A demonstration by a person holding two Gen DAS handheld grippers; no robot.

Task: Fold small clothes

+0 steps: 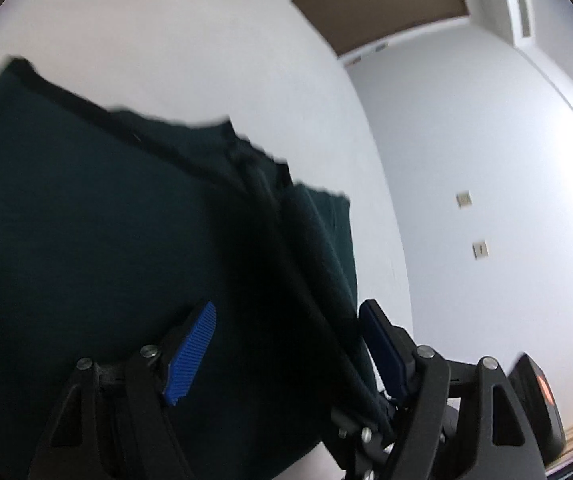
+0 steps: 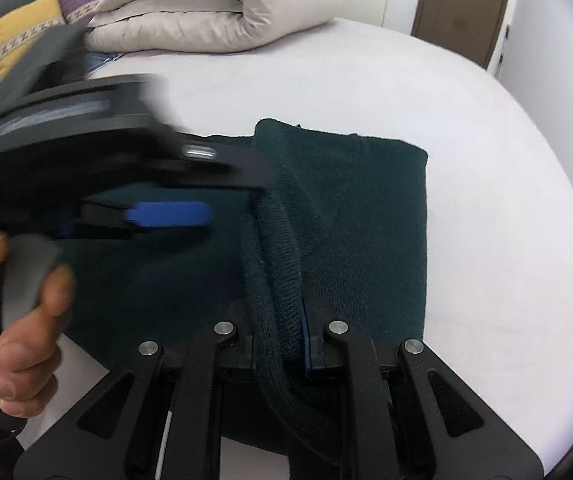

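Note:
A dark green knitted garment (image 1: 86,220) lies partly folded on a white bed (image 1: 166,40). My left gripper (image 1: 286,344) hovers over it with its blue pads (image 1: 190,356) wide apart. A raised ridge of the cloth runs between them close to the right-hand pad, unpinched. In the right wrist view the garment (image 2: 366,220) is a rough rectangle. My right gripper (image 2: 280,332) is shut on a thick ribbed fold at its near edge. The left gripper's blue finger (image 2: 170,214) shows blurred at the left, held by a person's hand (image 2: 22,320).
A rolled cream duvet (image 2: 226,4) lies at the head of the bed (image 2: 366,80), with yellow (image 2: 22,36) and purple (image 2: 82,0) cushions beside it. A brown door (image 2: 462,0) and a white wall (image 1: 486,160) stand beyond the bed's right edge.

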